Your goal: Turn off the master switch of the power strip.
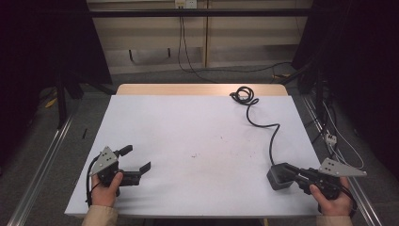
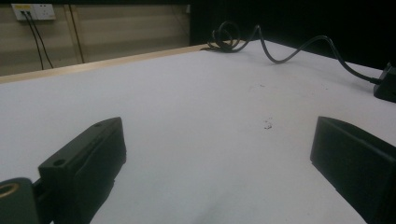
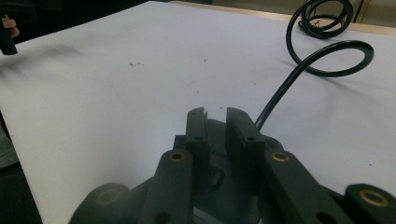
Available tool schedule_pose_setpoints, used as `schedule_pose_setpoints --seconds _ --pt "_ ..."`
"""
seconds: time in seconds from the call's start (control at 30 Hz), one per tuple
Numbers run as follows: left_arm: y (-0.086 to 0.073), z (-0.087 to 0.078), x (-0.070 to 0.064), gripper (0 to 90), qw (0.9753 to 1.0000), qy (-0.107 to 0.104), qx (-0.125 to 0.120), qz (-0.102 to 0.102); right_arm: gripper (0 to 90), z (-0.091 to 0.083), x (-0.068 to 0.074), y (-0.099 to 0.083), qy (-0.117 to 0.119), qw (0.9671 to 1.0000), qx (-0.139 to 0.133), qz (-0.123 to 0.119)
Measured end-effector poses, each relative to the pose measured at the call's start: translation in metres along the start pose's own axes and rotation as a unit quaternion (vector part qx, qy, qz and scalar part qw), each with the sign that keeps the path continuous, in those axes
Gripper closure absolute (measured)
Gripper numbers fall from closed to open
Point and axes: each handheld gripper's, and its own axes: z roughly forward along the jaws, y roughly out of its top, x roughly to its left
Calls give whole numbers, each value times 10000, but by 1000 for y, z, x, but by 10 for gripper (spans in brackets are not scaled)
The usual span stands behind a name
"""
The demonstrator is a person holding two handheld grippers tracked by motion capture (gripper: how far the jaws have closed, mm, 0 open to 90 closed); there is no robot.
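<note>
White sheet [image 1: 197, 136] covers the table. Left gripper [image 1: 139, 159], at 8 o'clock, stands wide apart over bare surface. Right gripper [image 1: 288, 172], at 4 o'clock, sits nearly closed on a dark grey box [image 1: 278, 177]; grip uncertain. The box's black cable [image 1: 269, 129] runs to a coil at 1 o'clock.

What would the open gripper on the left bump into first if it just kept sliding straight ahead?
Probably nothing soon: ahead of the left gripper lies bare white table. Farther on, roughly in line, are the black cable and its coil, though depth is hard to judge.
</note>
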Motion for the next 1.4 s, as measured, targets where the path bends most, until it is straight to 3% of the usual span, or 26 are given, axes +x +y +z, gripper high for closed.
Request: schedule_pose_setpoints --seconds 0.9,1.17,1.4 --pt "0 -1 0 31 10000 9 -8 11 518 7 -1 1 -228 9987 -340 319" --pt "0 -1 0 31 10000 -3 -22 11 352 10 -1 1 -422 9975 -395 398" --pt "0 -1 0 31 10000 17 -27 16 273 11 -1 2 -477 9969 -409 474"
